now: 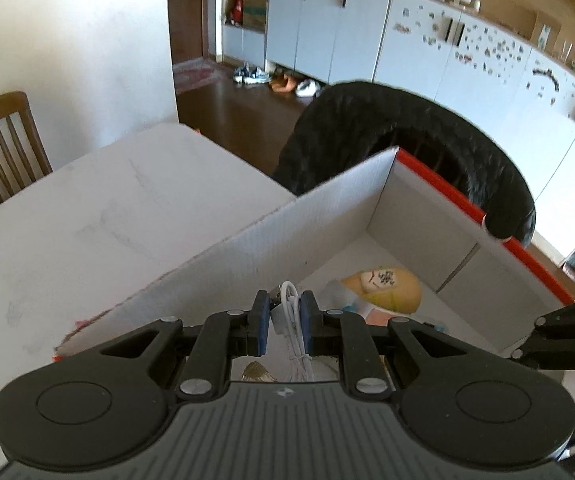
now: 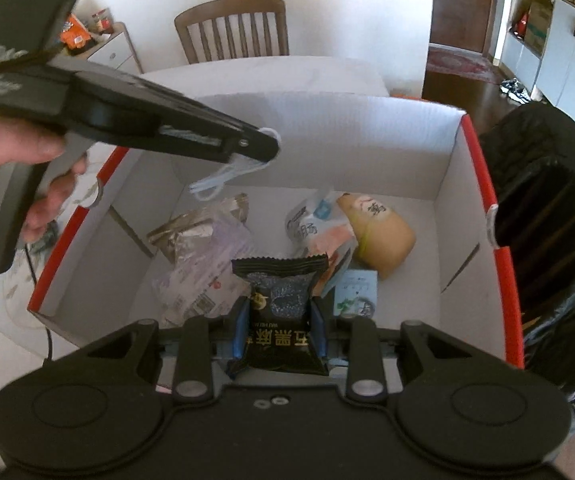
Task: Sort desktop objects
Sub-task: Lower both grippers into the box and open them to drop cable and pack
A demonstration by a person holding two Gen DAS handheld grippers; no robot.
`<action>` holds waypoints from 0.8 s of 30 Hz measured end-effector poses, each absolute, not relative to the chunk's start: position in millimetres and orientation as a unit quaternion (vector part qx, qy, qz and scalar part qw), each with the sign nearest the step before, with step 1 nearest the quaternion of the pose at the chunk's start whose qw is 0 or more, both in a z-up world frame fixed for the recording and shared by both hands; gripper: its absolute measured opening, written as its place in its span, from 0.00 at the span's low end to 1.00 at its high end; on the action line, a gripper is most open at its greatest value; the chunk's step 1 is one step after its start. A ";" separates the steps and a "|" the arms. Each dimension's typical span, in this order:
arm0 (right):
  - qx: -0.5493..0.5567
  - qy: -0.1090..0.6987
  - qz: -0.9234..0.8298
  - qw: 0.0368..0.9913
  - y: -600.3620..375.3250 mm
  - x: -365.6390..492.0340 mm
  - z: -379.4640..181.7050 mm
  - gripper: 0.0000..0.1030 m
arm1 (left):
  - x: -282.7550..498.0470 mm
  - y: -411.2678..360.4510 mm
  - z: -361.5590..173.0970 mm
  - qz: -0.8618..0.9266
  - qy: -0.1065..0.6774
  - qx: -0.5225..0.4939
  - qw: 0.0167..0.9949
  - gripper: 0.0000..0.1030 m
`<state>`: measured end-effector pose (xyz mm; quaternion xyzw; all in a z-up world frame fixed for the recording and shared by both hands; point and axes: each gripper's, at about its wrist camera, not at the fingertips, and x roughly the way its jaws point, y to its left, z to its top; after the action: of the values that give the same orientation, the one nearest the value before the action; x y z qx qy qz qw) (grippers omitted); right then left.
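My left gripper (image 1: 284, 312) is shut on a coiled white cable (image 1: 290, 316), held over the near left wall of an open cardboard box (image 1: 287, 236) with red edges. From the right wrist view that gripper (image 2: 265, 148) hangs above the box's left side with the white cable (image 2: 223, 178) dangling from it. My right gripper (image 2: 277, 332) is shut on a black snack packet (image 2: 281, 308), held over the box's near side. On the box floor (image 2: 407, 300) lie a yellow pouch (image 2: 383, 232), crumpled wrappers (image 2: 203, 248) and a small card (image 2: 357, 294).
The box stands on a white table (image 1: 87, 220). A black bag-lined bin (image 2: 547, 220) stands right beside the box's right wall. A wooden chair (image 2: 233, 28) is behind the table's far edge. A person's hand (image 2: 15, 168) grips the left gripper's handle.
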<state>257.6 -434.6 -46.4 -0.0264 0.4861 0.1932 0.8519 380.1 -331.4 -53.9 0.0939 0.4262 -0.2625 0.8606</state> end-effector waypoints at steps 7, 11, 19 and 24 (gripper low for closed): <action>-0.021 0.493 0.196 0.847 -436.9 258.6 -49.3 0.29 | 388.0 -340.2 -73.2 -0.257 0.471 0.104 0.837 0.15; -0.015 0.497 0.195 0.845 -438.3 259.8 -52.4 0.33 | 388.6 -340.3 -78.9 -0.256 0.484 0.104 0.830 0.15; -0.009 0.497 0.192 0.846 -443.1 259.4 -52.6 0.35 | 390.5 -335.5 -80.6 -0.249 0.502 0.088 0.823 0.16; -0.008 0.488 0.193 0.851 -444.7 257.5 -47.1 0.48 | 385.8 -329.6 -77.3 -0.249 0.505 0.076 0.823 0.19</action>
<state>257.5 -444.7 -47.1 -0.0078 0.4880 0.1932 0.8512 385.8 -329.6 -77.3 0.0758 0.5049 -0.2493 0.8229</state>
